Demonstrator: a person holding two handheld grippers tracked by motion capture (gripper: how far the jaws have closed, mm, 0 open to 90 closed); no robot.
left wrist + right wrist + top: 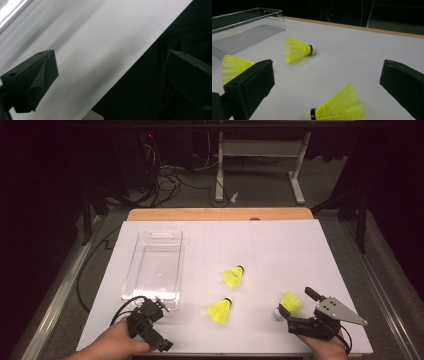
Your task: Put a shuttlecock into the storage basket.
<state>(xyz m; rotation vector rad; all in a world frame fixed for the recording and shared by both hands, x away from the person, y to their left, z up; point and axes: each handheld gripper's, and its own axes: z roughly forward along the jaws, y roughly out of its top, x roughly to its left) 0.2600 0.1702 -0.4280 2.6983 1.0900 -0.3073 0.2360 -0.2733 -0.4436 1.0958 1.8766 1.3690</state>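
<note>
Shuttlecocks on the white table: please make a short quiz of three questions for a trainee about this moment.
1. Count: how many yellow shuttlecocks lie on the table?
2. True or false: a shuttlecock already lies inside the clear tray.
3. Choose: the shuttlecock nearest the right tool lies (A) between its open jaws, (B) under the left tool, (C) on the floor.

Key
1. Three: the far one, the middle one, and the near one.
2. False; the tray holds nothing, and all three lie on the white surface.
3. A; the right gripper view shows it between the spread jaws, not gripped.
</note>
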